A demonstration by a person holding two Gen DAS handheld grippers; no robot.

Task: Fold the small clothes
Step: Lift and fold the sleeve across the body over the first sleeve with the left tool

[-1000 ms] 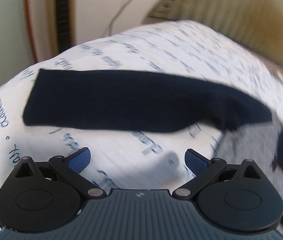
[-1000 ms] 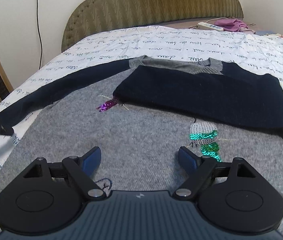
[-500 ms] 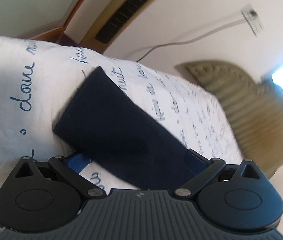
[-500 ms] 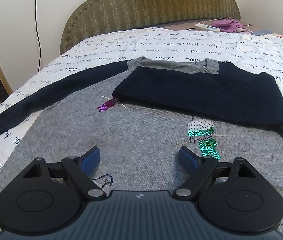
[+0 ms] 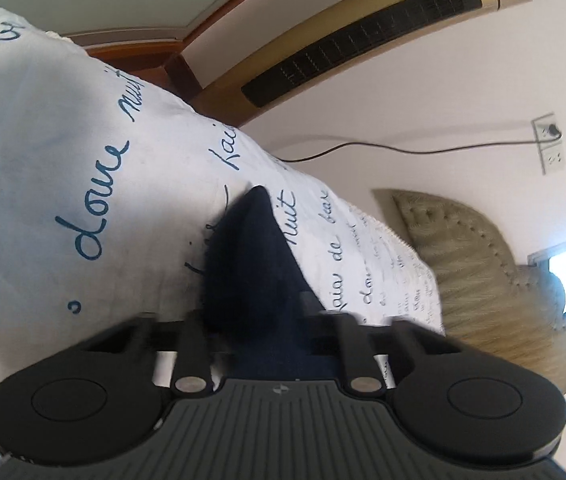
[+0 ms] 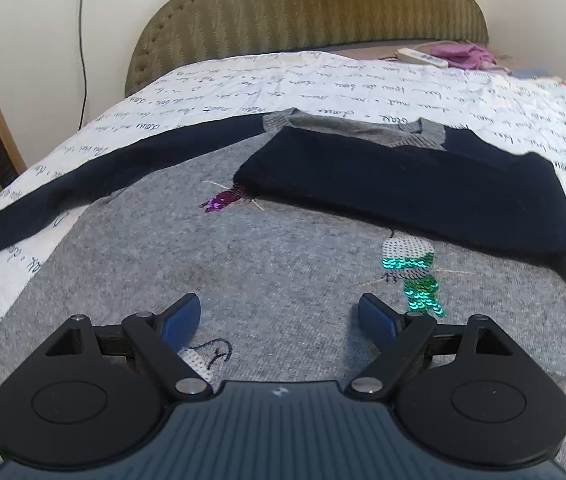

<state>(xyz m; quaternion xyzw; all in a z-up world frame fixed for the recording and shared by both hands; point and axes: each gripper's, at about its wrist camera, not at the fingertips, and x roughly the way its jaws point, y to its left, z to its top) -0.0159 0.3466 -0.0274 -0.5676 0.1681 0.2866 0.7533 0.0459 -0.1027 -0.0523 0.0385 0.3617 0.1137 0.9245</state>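
White bedding printed with blue handwriting covers the bed, and the grey sweater lies spread flat on it, chest up, filling most of the right wrist view.

Nearest, the right gripper hovers over the sweater's lower front with its blue pads spread wide and nothing between them; it grips no cloth. Just beyond its right pad sit the green sequins, and further up the chest a small purple sequin patch.

Past those, one navy sleeve is already folded in and lies across the upper chest, below the grey collar. That counts as one fold done.

The other sleeve is not yet folded: it runs straight out from the shoulder towards the bed's left edge. In the left wrist view the left gripper has just clamped its jaws on the cuff of this sleeve, dark knit bunched between the arms, the camera rolled well to one side.

By my reading the task is early to midway. Left to do: carry this sleeve over the chest to meet the first, then fold the body itself, likely hem to collar.

Behind the bed stand the olive headboard and a wall socket with its cable.
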